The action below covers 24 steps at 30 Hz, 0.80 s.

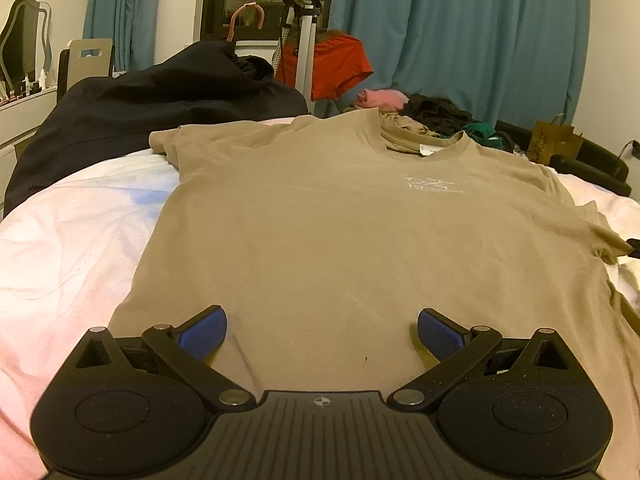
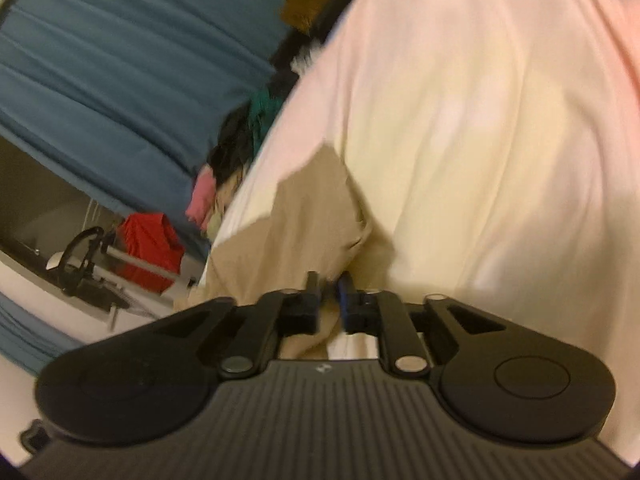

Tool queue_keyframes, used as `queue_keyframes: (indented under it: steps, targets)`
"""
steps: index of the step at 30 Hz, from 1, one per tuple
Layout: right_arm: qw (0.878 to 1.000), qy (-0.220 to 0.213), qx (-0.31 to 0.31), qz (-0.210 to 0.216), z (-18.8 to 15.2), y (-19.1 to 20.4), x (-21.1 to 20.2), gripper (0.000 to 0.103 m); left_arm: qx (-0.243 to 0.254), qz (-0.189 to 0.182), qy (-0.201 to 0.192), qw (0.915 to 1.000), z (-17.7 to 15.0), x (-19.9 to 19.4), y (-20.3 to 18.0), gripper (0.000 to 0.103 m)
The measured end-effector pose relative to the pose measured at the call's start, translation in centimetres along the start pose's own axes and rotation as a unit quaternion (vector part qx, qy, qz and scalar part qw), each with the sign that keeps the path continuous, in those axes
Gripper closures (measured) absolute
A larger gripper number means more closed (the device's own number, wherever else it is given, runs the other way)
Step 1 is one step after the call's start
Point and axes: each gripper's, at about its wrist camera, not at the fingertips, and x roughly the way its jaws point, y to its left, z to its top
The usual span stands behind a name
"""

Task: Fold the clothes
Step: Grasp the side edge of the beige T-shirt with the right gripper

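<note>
Left wrist view shows the whole beige T-shirt (image 1: 340, 220) lying flat, front up, on the pale bedspread (image 1: 72, 232) of the bed, its collar at one o'clock and its hem nearest the camera. The right wrist view, blurred and rolled sideways, shows only a bunched piece of that shirt (image 2: 304, 220) against the bedspread (image 2: 480, 140), so the garment's full outline can be read from the left camera alone. Only the left view takes in the dark jacket (image 1: 140, 108) heaped at eleven o'clock and the brown paper bag (image 1: 554, 140) at two o'clock.

The left tool (image 1: 322, 334) has its two blue pads (image 1: 202, 336) spread wide apart over the hem, with nothing between them; whether they touch the cloth I cannot tell. The right tool (image 2: 329, 300) has its fingers drawn close together with a fold of beige cloth running between them; the blur hides whether the pads actually press on it.

Counted: one beige shirt spread out, two tools, one dark jacket, one orange-red garment (image 1: 340, 64) hanging on a stand at twelve o'clock, one pink item (image 1: 382, 100) and a mixed dark-and-green pile (image 1: 452, 118) beyond the collar, and blue curtains (image 1: 460, 32) behind.
</note>
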Motion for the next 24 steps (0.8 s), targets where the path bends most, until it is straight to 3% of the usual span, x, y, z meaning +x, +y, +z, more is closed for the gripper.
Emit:
queue_keyframes:
  steps: [1,2,3,8,11,16,24]
  targets:
    - [1.0,0.005,0.005,0.01,-0.3,0.0,0.1,0.046,0.001,0.0,0.0,1.0,0.0,0.0,0.0,0.0]
    - [1.0,0.009,0.009,0.02,-0.6,-0.1,0.3,0.021,0.001,0.001,0.001,1.0,0.0,0.0,0.0,0.0]
    - [1.0,0.008,0.01,0.028,-1.0,0.1,0.4,0.016,0.002,0.001,0.001,1.0,0.0,0.1,0.0,0.0]
    - [0.998,0.046,0.002,0.035,-2.4,1.3,2.5,0.016,0.008,0.003,0.002,1.0,0.0,0.4,-0.1,0.0]
    - [0.999,0.024,-0.012,0.023,-2.6,1.3,3.5,0.016,0.01,0.003,0.003,0.9999,-0.1,0.5,-0.1,0.0]
    - [0.998,-0.025,-0.03,0.055,-2.2,1.2,4.3,0.015,0.008,0.003,0.002,1.0,-0.1,0.5,-0.1,0.0]
    - [0.993,-0.066,-0.048,0.08,-1.3,1.3,5.2,0.015,0.011,0.004,0.004,0.9999,-0.1,0.7,-0.2,0.0]
